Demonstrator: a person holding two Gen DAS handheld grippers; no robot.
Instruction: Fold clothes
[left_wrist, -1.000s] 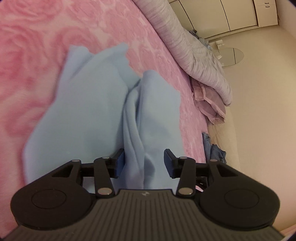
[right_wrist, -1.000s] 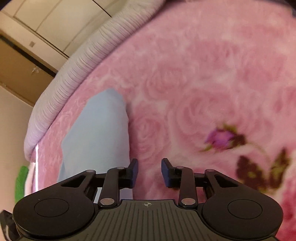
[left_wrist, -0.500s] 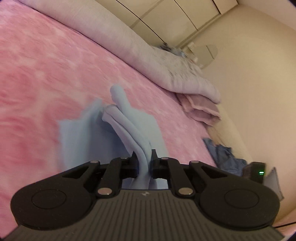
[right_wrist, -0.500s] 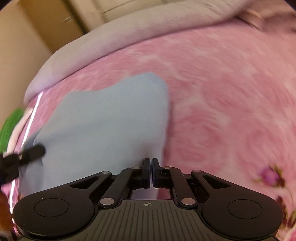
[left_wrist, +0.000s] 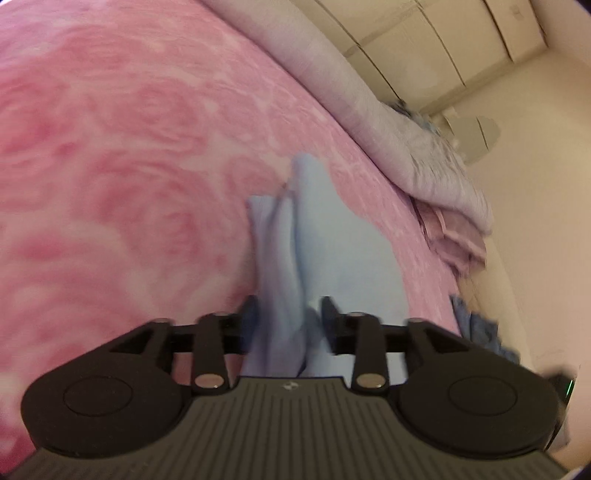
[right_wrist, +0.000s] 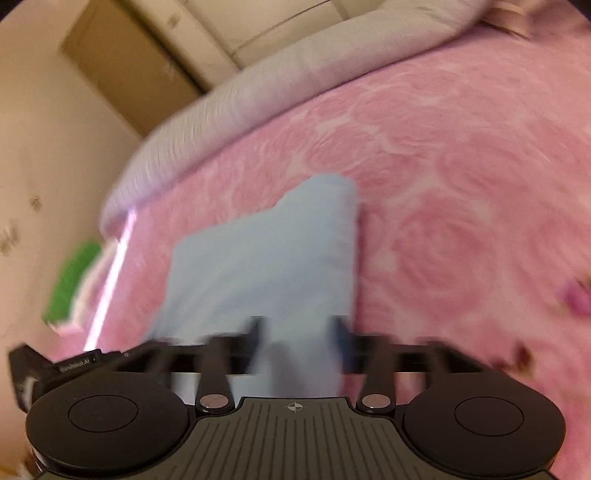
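On the pink bed (left_wrist: 110, 166), light-blue garment (right_wrist: 266, 266) lies partly folded; left hand-held gripper (left_wrist: 288, 314) and right hand-held gripper (right_wrist: 299, 328) both released, cloth between jaws. Likely mid-fold; raised ridge toward 12 o'clock needs flattening.

Grippers: two, the left gripper (left_wrist: 288, 314) and the right gripper (right_wrist: 297, 332), each with two black fingers set apart.

Light blue garment (left_wrist: 332, 251): one, lying on the bed, seen also in the right wrist view (right_wrist: 266, 266).

Pink rose-patterned blanket (left_wrist: 110, 147): one, covering the bed.

Grey ribbed quilt (left_wrist: 406, 147): one, rolled along the far edge of the blanket.

Pink folded cloths (left_wrist: 458, 240): one small stack beside the quilt; number of pieces cannot be told.

Dark blue garment (left_wrist: 476, 328): one crumpled heap near the wall.

Green item (right_wrist: 72, 280): one, blurred, at the bed's edge.
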